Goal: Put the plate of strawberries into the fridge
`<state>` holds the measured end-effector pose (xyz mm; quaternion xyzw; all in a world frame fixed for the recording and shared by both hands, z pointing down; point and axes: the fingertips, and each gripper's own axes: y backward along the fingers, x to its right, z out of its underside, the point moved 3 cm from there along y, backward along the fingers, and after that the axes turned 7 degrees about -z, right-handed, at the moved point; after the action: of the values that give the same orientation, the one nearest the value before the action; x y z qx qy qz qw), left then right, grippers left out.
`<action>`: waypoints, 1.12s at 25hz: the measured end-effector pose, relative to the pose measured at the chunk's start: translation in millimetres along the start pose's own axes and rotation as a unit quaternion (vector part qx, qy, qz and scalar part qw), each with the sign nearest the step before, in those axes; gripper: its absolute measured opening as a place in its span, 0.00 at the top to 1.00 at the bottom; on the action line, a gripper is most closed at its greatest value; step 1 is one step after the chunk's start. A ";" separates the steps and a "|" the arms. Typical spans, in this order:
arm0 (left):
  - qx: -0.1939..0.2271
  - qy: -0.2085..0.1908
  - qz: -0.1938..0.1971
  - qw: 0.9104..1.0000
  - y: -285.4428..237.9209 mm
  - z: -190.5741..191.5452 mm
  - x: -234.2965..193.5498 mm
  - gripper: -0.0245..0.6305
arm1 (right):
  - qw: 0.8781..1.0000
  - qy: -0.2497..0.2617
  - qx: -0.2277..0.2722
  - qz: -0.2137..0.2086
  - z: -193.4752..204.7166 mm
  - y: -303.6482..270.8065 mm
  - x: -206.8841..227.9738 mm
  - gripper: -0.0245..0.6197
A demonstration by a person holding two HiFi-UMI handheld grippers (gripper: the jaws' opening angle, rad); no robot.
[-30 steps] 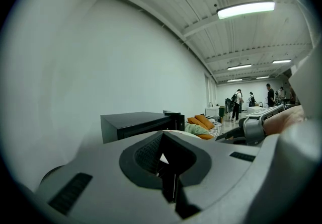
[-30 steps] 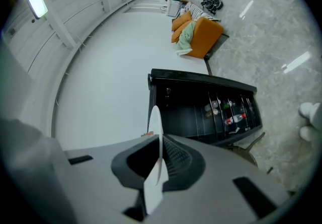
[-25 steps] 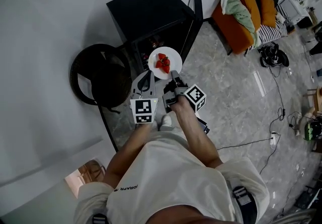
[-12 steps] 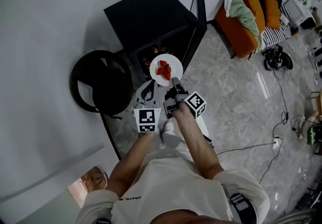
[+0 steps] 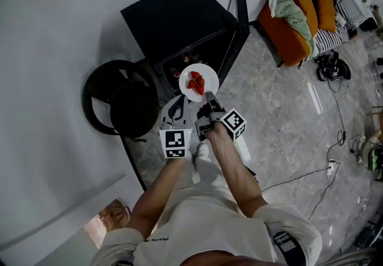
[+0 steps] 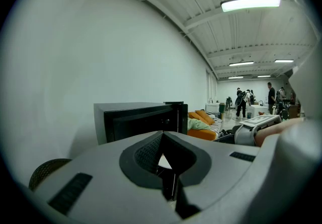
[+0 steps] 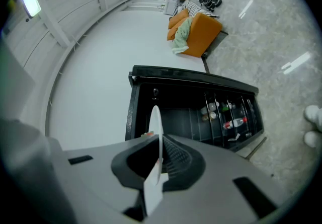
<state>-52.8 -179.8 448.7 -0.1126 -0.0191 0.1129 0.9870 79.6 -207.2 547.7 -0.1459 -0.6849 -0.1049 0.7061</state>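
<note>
A white plate point(image 5: 198, 82) with red strawberries point(image 5: 196, 83) hangs in front of the open black fridge point(image 5: 176, 14). My right gripper point(image 5: 209, 98) is shut on the plate's near rim. In the right gripper view the plate point(image 7: 156, 127) stands edge-on between the jaws of the right gripper point(image 7: 158, 167), and the dark fridge interior point(image 7: 176, 117) lies straight ahead. My left gripper point(image 5: 175, 106) hangs just left of the plate, shut with nothing in it. In the left gripper view the left gripper point(image 6: 168, 172) points at the fridge point(image 6: 136, 120).
The fridge door point(image 5: 239, 14) stands open to the right, and bottles point(image 7: 229, 117) fill the lower racks. A round black chair point(image 5: 116, 100) sits left of the fridge. An orange sofa point(image 5: 293, 20) and cables point(image 5: 329, 157) lie on the marble floor to the right. People point(image 6: 241, 99) stand far off.
The plate stays in the right gripper before the open fridge. The view has shifted a little; both grippers keep their places beside each other.
</note>
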 end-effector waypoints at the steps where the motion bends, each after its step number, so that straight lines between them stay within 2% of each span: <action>1: 0.001 0.002 0.000 1.000 -1.0 0.3 0.8 0.96 | 1.000 0.000 0.000 0.000 0.3 -0.5 1.2 0.93; 14: 0.003 0.002 0.000 1.000 -13.4 10.8 1.4 0.96 | 1.000 -0.006 0.006 0.004 -1.3 -11.5 21.6 0.93; 28: -0.008 0.004 -0.011 1.000 -30.7 44.3 -11.9 0.96 | 1.000 -0.005 0.013 0.017 -5.0 -34.8 63.6 0.93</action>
<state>-60.5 -202.1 498.7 -0.1204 -0.0168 0.1015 0.9874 74.7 -238.3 613.2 -0.1489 -0.6868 -0.0831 0.7065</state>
